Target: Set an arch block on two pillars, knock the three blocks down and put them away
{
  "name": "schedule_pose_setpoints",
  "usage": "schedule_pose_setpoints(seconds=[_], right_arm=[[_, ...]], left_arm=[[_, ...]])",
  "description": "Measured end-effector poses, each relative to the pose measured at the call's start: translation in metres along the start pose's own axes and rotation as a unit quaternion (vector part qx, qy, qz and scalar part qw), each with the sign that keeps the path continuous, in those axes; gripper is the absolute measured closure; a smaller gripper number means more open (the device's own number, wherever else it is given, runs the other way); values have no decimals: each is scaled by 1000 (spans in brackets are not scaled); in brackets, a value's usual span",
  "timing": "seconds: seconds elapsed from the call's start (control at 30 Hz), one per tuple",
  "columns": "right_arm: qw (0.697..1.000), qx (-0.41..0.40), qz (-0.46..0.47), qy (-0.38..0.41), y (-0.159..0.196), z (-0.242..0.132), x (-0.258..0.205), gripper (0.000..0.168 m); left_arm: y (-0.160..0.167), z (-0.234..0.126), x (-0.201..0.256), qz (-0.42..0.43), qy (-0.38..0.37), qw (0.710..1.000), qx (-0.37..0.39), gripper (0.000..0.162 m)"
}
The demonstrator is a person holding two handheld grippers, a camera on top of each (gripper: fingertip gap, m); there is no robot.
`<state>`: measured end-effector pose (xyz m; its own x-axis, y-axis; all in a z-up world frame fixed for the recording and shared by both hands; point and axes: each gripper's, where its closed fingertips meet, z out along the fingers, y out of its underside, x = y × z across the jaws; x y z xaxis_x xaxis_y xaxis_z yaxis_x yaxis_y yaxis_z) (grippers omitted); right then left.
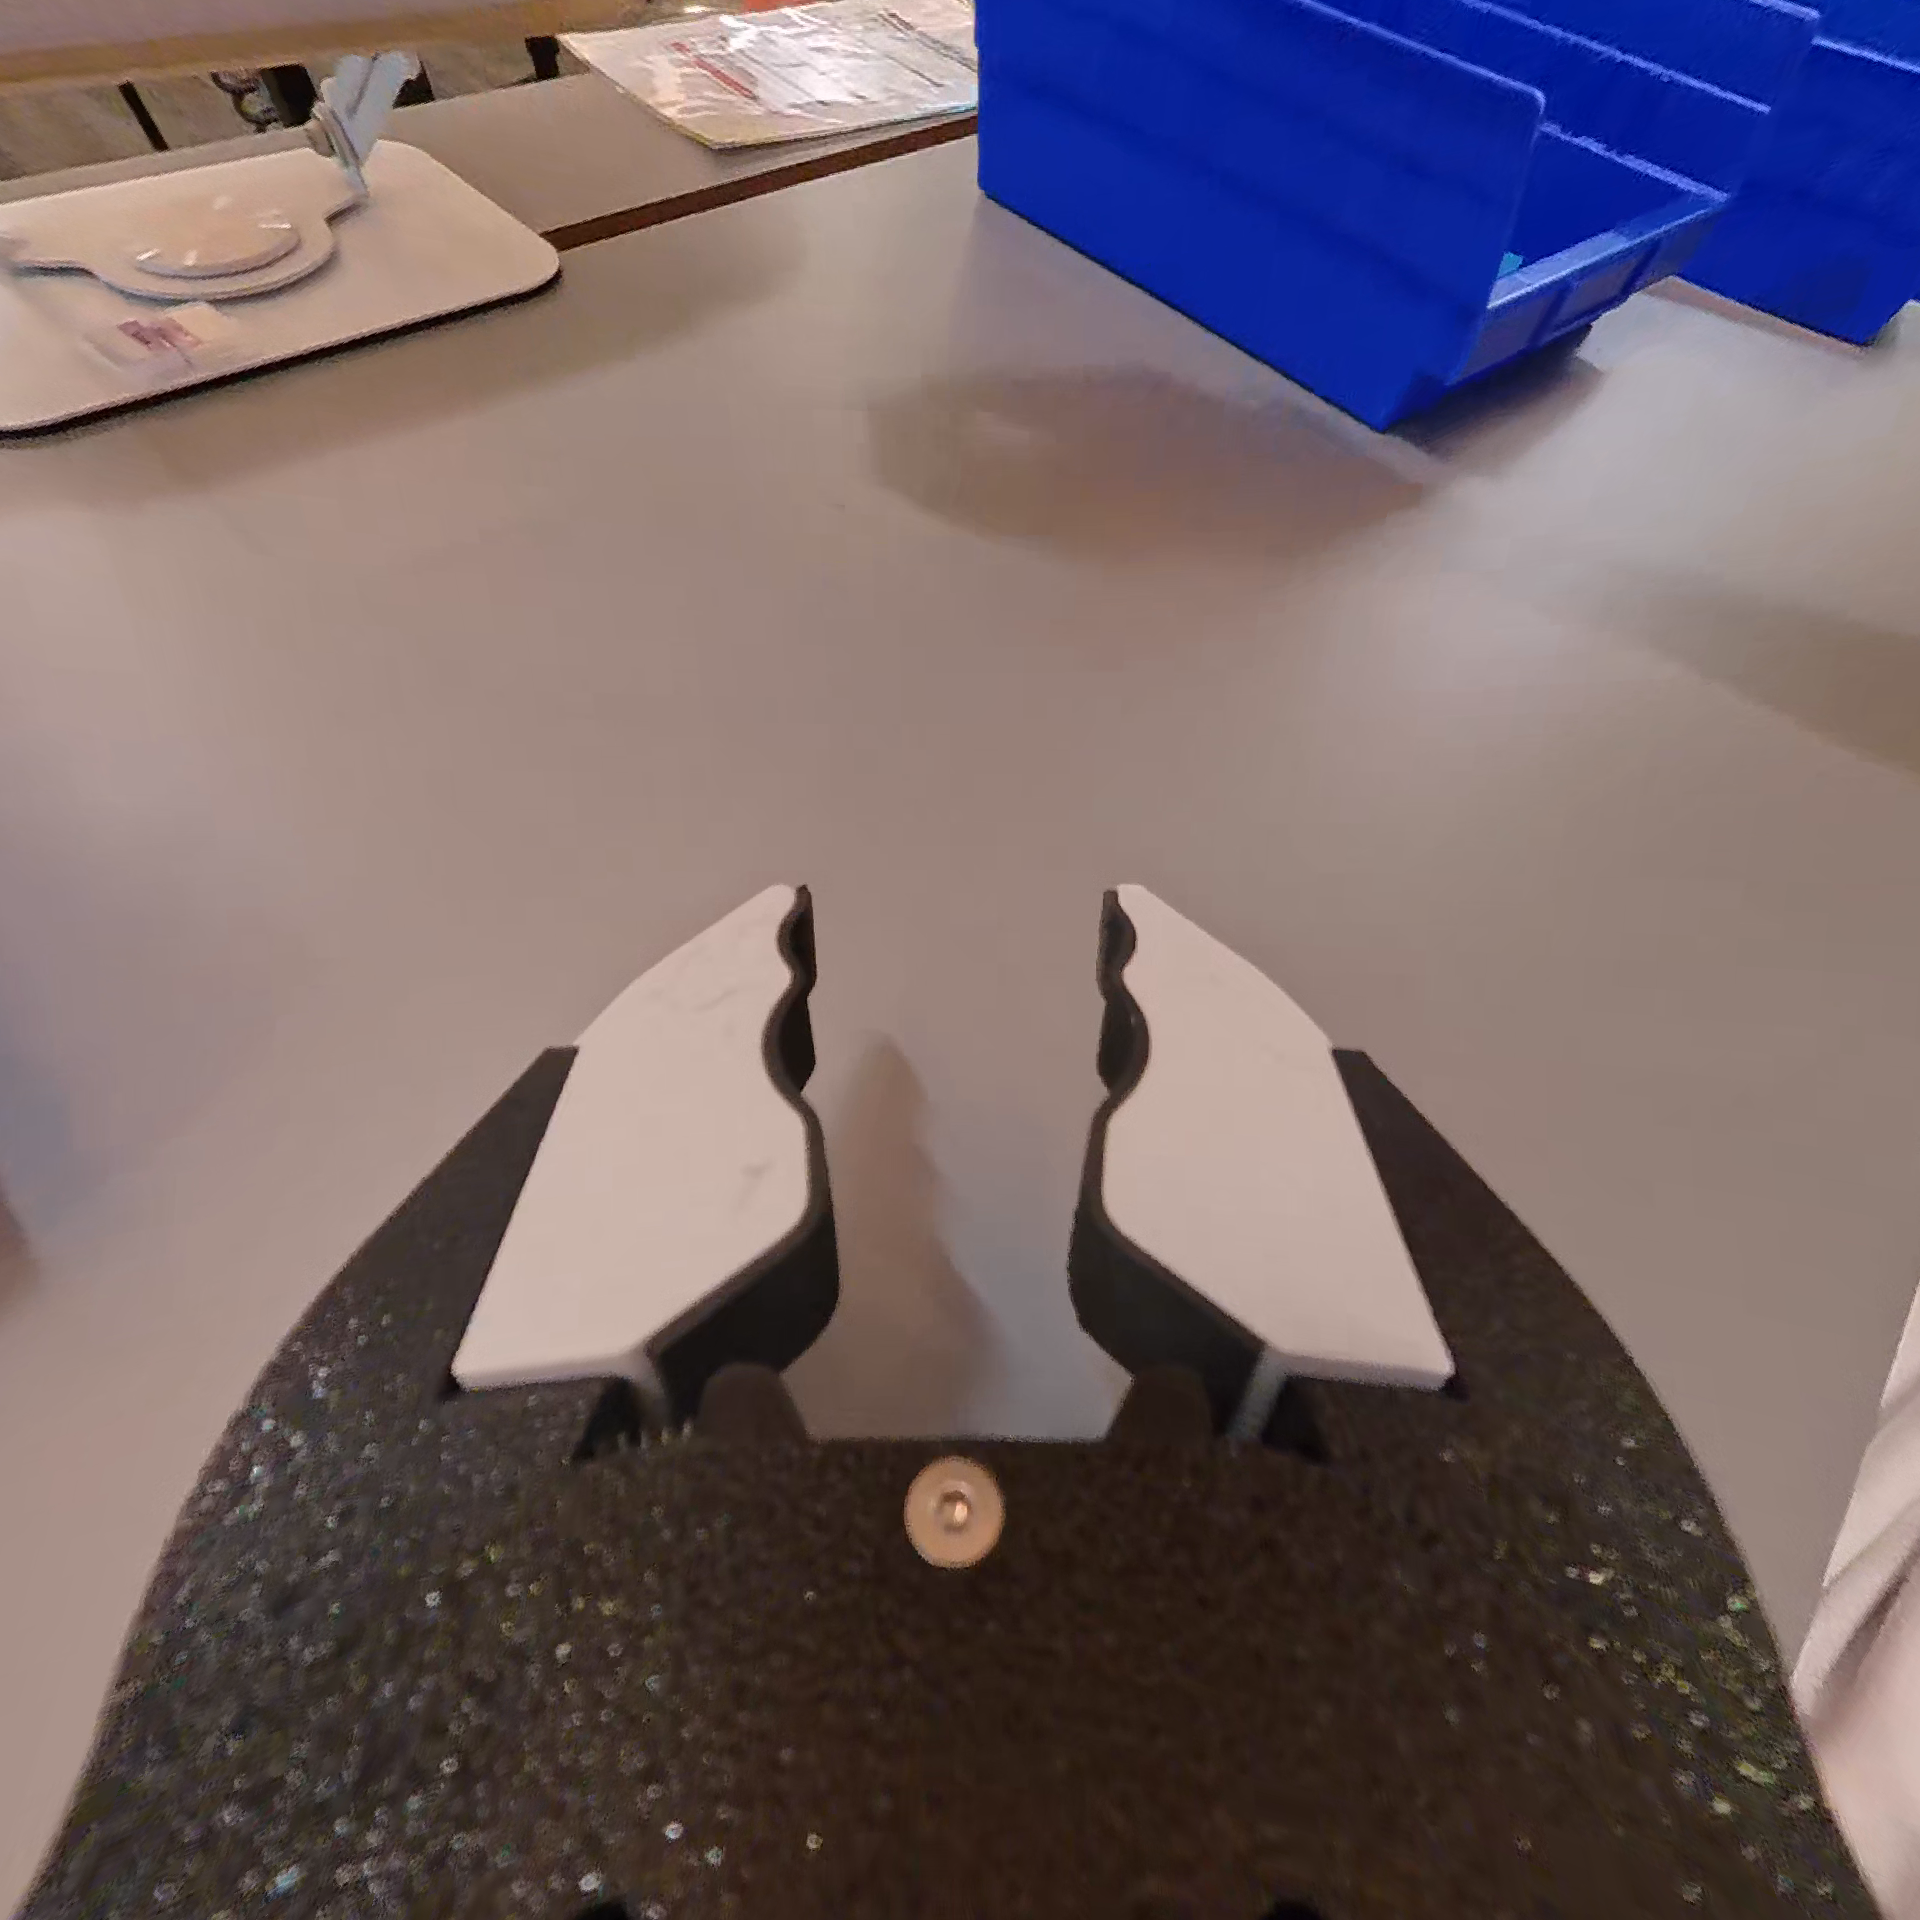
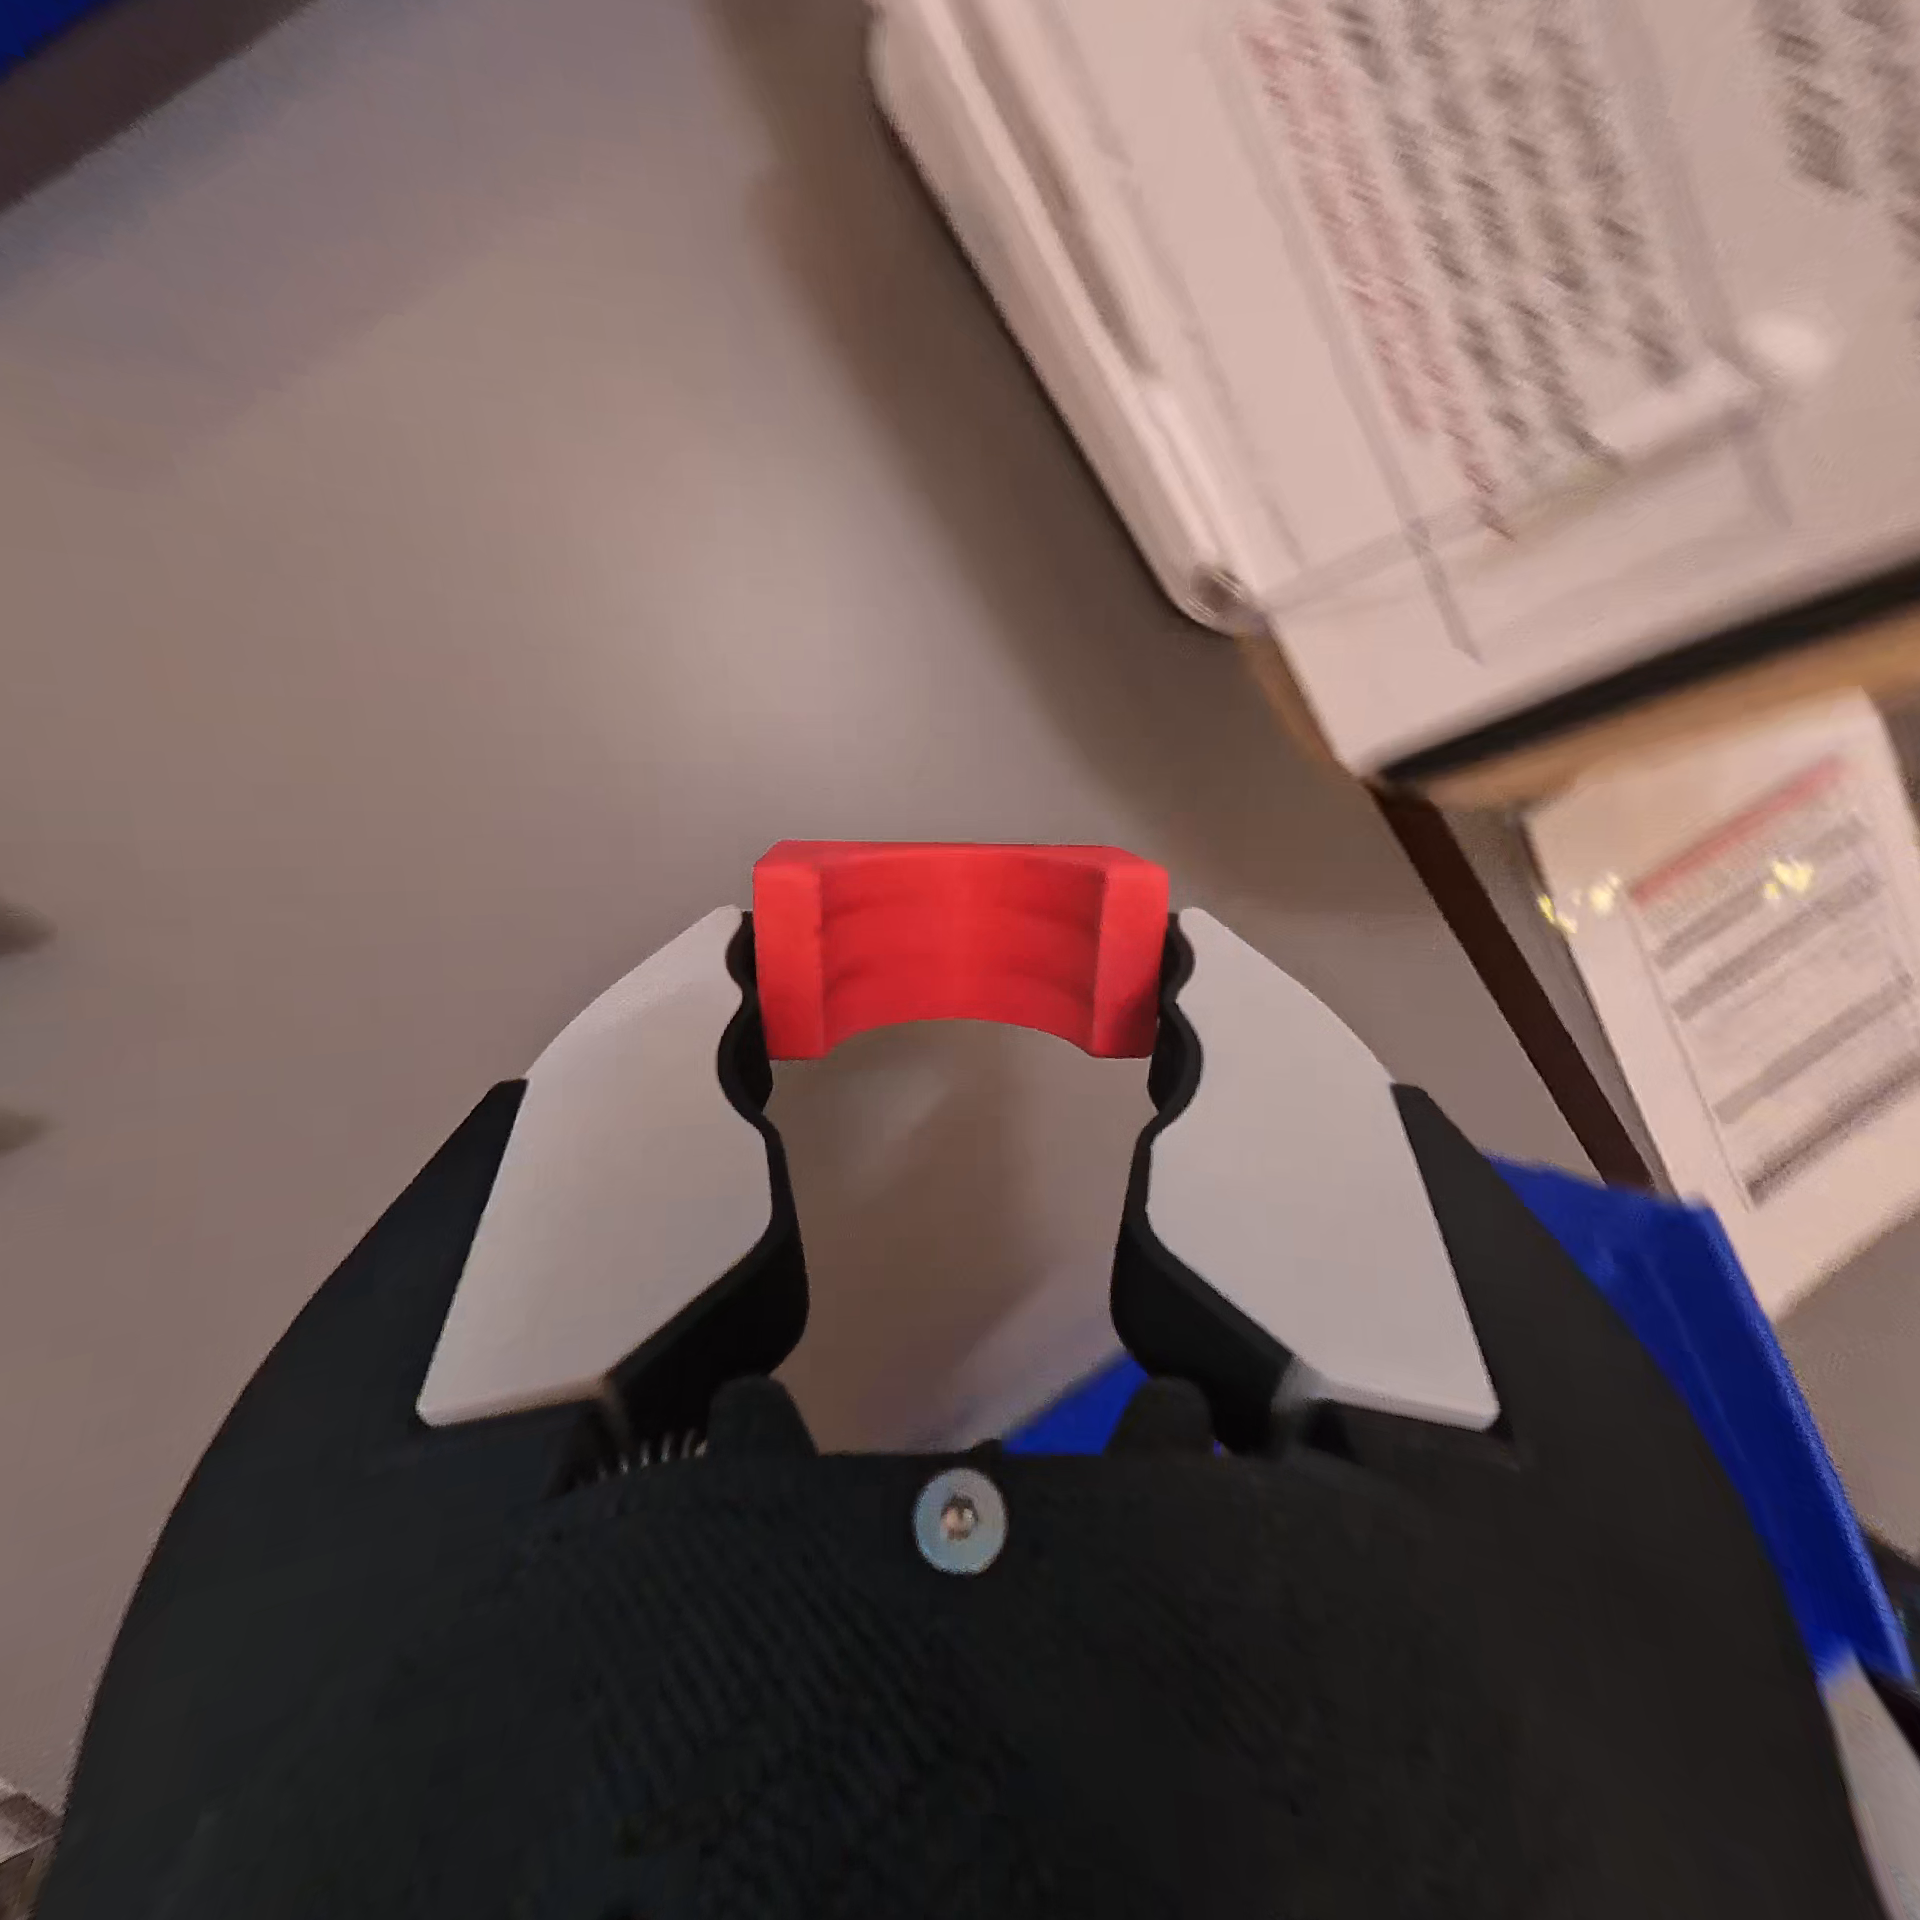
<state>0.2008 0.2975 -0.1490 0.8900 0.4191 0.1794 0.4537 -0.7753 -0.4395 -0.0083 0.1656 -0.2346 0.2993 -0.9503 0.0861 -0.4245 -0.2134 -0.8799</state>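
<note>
Right hand-held gripper (image 2: 957, 951) pinches a ribbed red plastic block (image 2: 954, 951); left hand-held gripper (image 1: 956, 914) spread over smooth grey table (image 1: 623, 644)

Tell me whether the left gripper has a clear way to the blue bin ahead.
Probably yes: the left gripper is open and empty, and only bare grey table lies between it and the blue bin.

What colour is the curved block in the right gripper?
Red block, clamped between the right gripper fingertips; right wrist view shows it best.
</note>
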Motion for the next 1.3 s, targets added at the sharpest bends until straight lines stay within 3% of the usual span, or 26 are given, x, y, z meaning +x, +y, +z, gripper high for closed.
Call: schedule_pose_setpoints(seconds=[0.1, 0.23, 0.43, 0.57, 0.93, 1.1, 1.2, 1.3], right_arm=[[998, -11, 56, 39, 41, -35, 46, 95], [984, -75, 126, 102, 131, -56, 106, 95], [951, -117, 263, 110, 253, -51, 143, 95], [939, -109, 314, 89, 290, -38, 145, 95], [930, -91, 347, 82, 305, 2, 152, 95], [935, -88, 333, 86, 299, -1, 151, 95], [944, -76, 305, 100, 283, -13, 148, 95], [958, -27, 260, 117, 245, -33, 137, 95]], left_arm=[[-2, 2, 6, 11, 2, 1000, -2, 110], [-4, 5, 15, 19, 7, 1000, -3, 110], [-4, 9, 23, 38, 9, 999, -11, 110], [-1, 14, 24, 39, 10, 999, -21, 109], [10, 23, 24, 37, 9, 998, -41, 109], [11, 22, 23, 34, 9, 999, -42, 109], [10, 21, 22, 27, 11, 999, -37, 109], [9, 19, 18, 22, 7, 999, -32, 109]])
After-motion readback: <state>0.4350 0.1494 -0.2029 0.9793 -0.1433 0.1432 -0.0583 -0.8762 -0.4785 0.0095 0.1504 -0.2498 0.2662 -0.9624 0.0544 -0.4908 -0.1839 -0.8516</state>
